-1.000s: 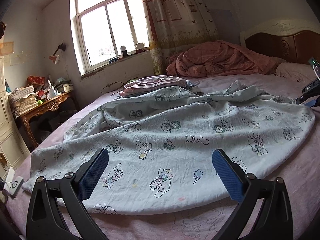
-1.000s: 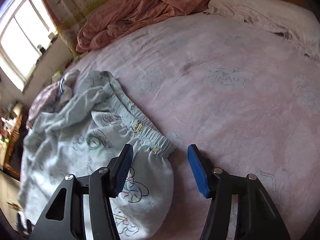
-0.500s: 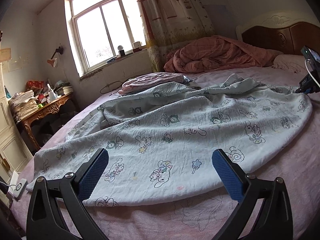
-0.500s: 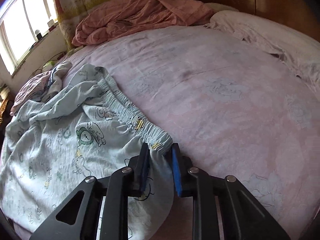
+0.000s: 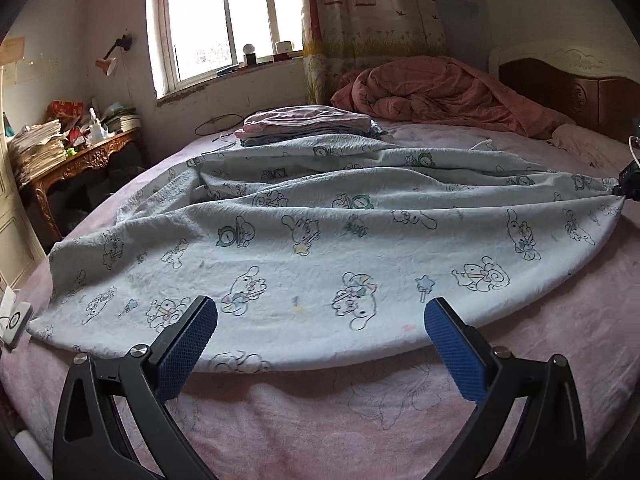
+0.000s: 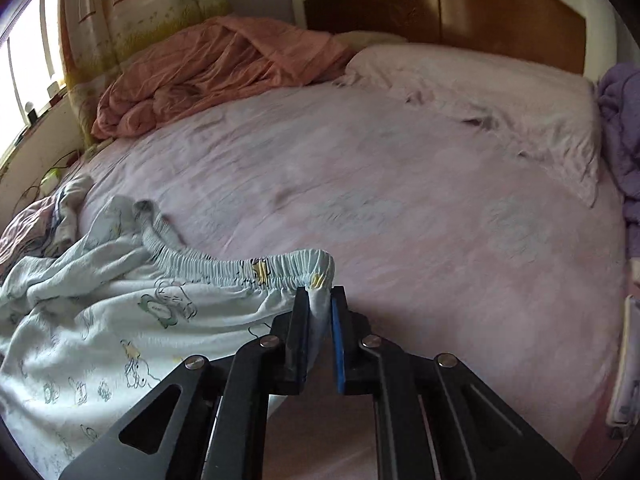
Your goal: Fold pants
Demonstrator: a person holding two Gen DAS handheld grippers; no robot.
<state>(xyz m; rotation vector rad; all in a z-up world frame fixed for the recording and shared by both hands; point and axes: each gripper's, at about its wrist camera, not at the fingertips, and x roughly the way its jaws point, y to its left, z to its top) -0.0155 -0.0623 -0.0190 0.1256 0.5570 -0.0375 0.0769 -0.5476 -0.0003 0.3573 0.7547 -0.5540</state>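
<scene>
Pale blue pants (image 5: 320, 240) with cartoon prints lie spread across the pink bed. My left gripper (image 5: 320, 328) hovers open over their near edge, nothing between its blue pads. In the right wrist view the elastic waistband (image 6: 248, 268) runs leftward from my right gripper (image 6: 320, 300), whose jaws are closing and pinch the waistband's corner, lifting it slightly off the sheet. The right gripper (image 5: 628, 184) also shows at the far right of the left wrist view, pulling the cloth taut.
A crumpled salmon quilt (image 5: 440, 96) lies by the wooden headboard (image 6: 440, 8). Folded pink clothes (image 5: 308, 120) are stacked behind the pants. A pale pillow (image 6: 480, 92) and purple cloth (image 6: 620, 128) sit at the right. A cluttered wooden side table (image 5: 80, 156) stands left of the bed.
My right gripper closed from wide open onto the waistband corner and raised it, pulling the pants taut. The left gripper stayed open and tilted slightly downward.
</scene>
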